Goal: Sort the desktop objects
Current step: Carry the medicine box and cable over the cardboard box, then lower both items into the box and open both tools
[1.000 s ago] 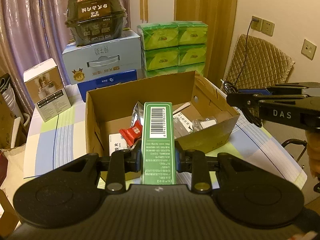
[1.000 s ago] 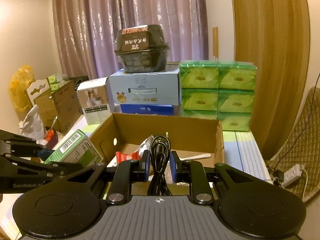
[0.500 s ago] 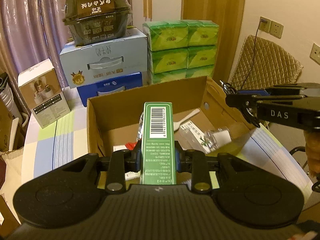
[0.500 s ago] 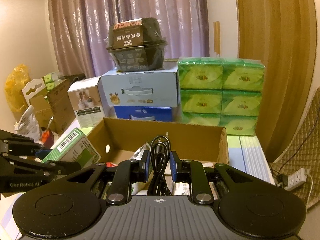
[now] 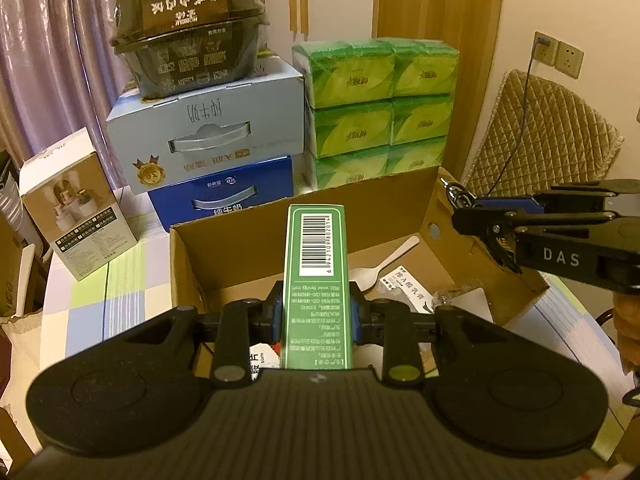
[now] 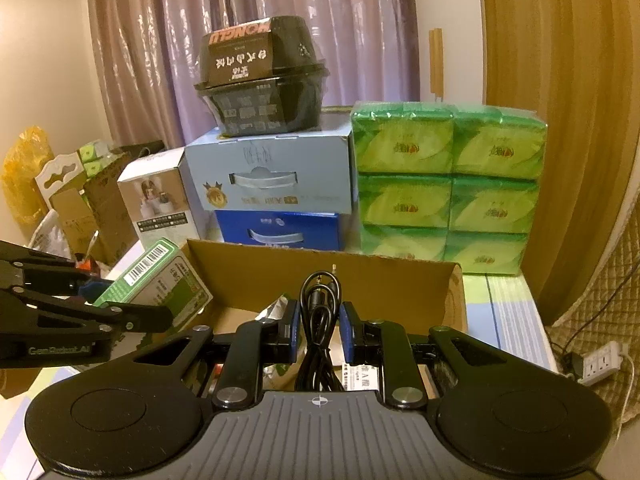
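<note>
Left tool clamps green barcoded carton, held above open cardboard box. Right tool pinches coiled black cable over the same box. Risk: both tools close together; simultaneous drops could collide, or the cable snag the box wall.

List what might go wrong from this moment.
1. The left gripper clamps the long green box near one end; it might tilt or slip.
2. The loose cable in the right gripper could snag the cardboard box wall.
3. Both grippers hang close over the box and may collide.
</note>
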`<act>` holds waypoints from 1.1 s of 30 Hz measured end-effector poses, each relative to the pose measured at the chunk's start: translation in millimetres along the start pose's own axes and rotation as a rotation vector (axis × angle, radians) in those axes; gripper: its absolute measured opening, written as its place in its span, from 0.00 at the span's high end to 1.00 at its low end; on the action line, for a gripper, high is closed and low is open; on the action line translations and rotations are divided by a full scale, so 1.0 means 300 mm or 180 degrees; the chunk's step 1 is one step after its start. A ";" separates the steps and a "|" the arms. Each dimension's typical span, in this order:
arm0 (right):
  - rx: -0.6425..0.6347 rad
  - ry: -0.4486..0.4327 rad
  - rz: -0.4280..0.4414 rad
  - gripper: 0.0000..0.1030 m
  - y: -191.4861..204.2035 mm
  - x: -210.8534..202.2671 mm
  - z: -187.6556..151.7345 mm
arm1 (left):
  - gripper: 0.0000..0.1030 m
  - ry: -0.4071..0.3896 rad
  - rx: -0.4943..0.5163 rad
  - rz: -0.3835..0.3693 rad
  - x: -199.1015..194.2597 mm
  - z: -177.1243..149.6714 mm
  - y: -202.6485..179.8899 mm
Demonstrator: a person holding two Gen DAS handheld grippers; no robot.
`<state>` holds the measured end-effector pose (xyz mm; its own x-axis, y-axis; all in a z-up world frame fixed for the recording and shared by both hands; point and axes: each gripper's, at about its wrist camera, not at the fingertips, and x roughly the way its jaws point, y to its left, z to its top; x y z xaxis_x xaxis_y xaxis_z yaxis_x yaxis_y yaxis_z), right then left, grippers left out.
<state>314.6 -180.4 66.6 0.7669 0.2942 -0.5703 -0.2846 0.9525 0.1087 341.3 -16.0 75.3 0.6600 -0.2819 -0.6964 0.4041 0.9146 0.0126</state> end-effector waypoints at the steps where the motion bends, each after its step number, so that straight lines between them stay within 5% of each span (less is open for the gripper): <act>1: -0.0007 0.0006 0.0003 0.83 -0.001 0.006 0.000 | 0.76 0.0007 -0.0001 -0.0002 0.008 0.001 0.002; 30: -0.0056 0.0033 -0.0043 0.83 -0.023 0.070 0.014 | 0.75 0.0050 -0.0103 -0.0076 0.136 0.022 0.017; 33: -0.0056 0.0026 -0.0060 0.83 -0.027 0.070 0.014 | 0.66 -0.0004 -0.0114 -0.0017 0.132 0.024 0.025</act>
<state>335.6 -181.6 57.2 0.7676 0.2755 -0.5787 -0.2802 0.9563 0.0837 374.9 -22.5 52.9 0.6587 -0.2871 -0.6955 0.3845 0.9230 -0.0168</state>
